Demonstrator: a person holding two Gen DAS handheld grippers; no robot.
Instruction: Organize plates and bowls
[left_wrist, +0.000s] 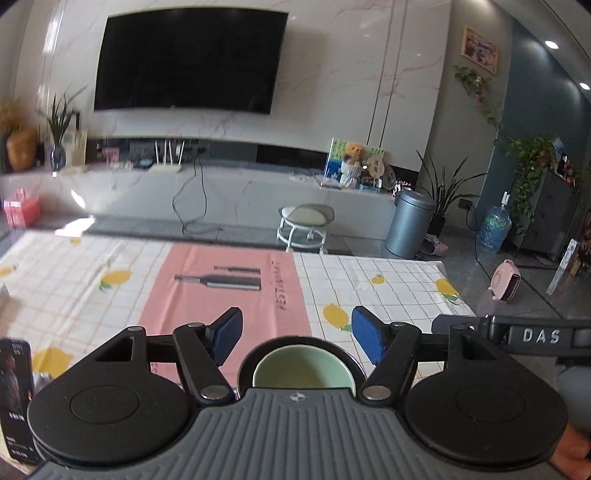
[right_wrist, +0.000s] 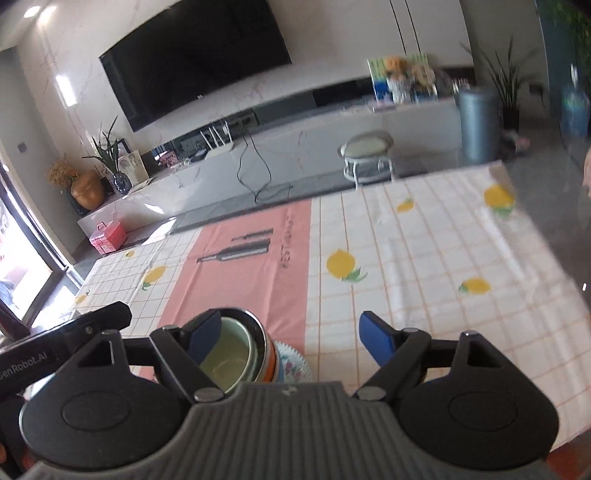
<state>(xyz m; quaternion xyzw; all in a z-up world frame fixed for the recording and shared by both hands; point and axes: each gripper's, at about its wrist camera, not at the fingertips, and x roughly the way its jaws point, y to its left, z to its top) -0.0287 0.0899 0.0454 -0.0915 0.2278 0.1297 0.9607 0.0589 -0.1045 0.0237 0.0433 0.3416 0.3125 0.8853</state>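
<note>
Both grippers, left (left_wrist: 295, 338) and right (right_wrist: 291, 338), hung over the table (right_wrist: 424, 251) with jaws wide open and empty, the stacked bowls (right_wrist: 236, 354) resting on a plate (right_wrist: 295, 363) directly beneath the left gripper, nearer than the right.

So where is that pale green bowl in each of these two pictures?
Left wrist view: the green bowl sits at bottom centre, nested in a dark bowl, between the open blue fingers.
Right wrist view: the green bowl is at lower left of centre, partly behind the left blue finger.
Shared landmark: the pink strip with the bottle print on the tablecloth.
</note>
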